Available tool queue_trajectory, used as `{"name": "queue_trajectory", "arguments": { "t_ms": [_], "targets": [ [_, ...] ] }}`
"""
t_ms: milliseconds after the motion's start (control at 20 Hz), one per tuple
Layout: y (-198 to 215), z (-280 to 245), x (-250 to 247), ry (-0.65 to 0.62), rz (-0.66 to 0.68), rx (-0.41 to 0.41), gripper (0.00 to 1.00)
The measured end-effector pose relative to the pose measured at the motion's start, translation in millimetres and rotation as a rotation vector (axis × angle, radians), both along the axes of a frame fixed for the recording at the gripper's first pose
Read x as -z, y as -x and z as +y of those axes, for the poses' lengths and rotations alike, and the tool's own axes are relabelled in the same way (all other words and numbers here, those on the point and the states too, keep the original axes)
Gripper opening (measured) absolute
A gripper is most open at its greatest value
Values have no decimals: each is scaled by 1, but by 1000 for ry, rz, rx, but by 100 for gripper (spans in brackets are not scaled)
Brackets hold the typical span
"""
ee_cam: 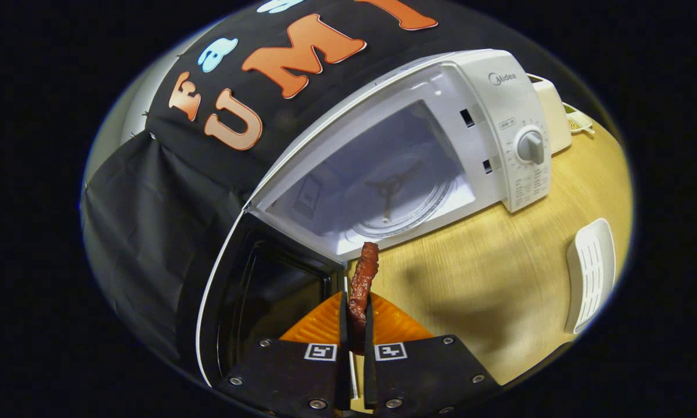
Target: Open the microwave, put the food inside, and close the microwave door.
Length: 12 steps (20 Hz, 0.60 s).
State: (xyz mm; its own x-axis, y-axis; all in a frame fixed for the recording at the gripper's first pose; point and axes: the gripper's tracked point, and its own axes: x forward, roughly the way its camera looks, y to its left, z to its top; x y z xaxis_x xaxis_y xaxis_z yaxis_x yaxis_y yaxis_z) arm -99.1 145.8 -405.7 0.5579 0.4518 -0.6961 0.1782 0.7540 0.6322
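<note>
The reddish-brown, strip-shaped piece of food (362, 290) stands nearly upright, pinched between the two fingers of the claw (355, 325), which press on it from both sides; its upper end rises above the fingertips. The food is held above the light wooden tabletop (499, 278), just in front of the open white microwave (418, 145), and is not yet inside the cavity. The round glass turntable (398, 197) lies on the cavity floor beyond the food. The dark-windowed microwave door (255, 290) is swung fully open, beside the fingers. On the white control panel (520, 133) sits a grey rotary knob (531, 146). A white slotted plastic object (591, 273) rests on the tabletop, well apart from the claw. A white box-shaped appliance (554, 113) stands behind the microwave.
</note>
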Motion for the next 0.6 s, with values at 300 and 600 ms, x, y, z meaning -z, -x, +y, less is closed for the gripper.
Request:
{"name": "queue_trajectory", "arguments": {
  "t_ms": [300, 600],
  "targets": [
    [-56, 19, 9, -99, -47, 138, 9],
    [-115, 21, 18, -145, -157, 336, 10]
  ]
}}
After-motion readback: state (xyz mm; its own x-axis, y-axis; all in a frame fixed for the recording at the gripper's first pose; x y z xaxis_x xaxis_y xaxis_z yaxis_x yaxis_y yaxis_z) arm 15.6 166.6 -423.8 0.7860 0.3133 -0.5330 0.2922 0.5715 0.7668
